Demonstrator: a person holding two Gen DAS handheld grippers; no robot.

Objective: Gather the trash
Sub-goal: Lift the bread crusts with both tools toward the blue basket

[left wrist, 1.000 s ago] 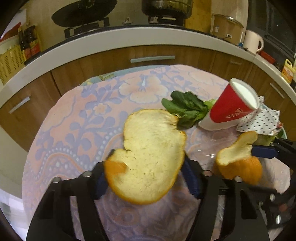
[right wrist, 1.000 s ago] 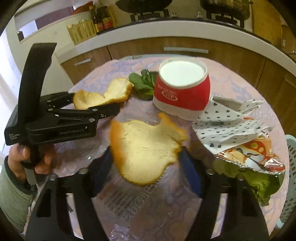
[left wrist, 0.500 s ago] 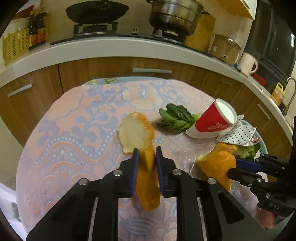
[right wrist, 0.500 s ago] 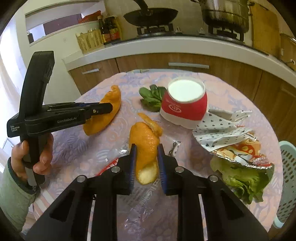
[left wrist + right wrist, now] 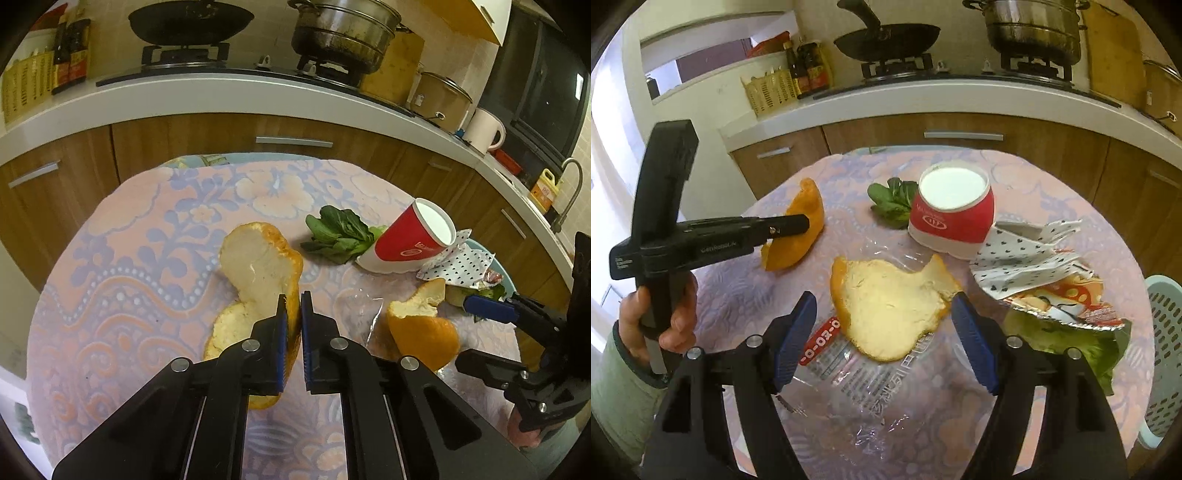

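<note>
My left gripper (image 5: 291, 299) is shut on a folded orange peel (image 5: 258, 266), pinched edgewise between its blue pads above the flowered tablecloth (image 5: 147, 236). The right wrist view shows that gripper (image 5: 801, 221) from the side with the same peel (image 5: 798, 236), a person's hand on its handle. My right gripper (image 5: 884, 301) is opening. A second orange peel (image 5: 890, 306) lies white side up between its jaws on a clear plastic bag (image 5: 871, 391). The right pad is at the peel's edge and the left pad stands clear of it.
A red paper cup (image 5: 951, 218) lies on its side near green leaves (image 5: 892, 201). To the right are polka-dot paper (image 5: 1023, 251), a foil snack wrapper (image 5: 1067, 306) and lettuce (image 5: 1071, 343). A pale basket (image 5: 1165, 354) stands past the table's right edge. Kitchen cabinets (image 5: 221, 140) run behind.
A second ago both grippers stood open around flat peels, then both shut on them. The left is still shut on its peel; the right has opened and its peel lies flat again.
</note>
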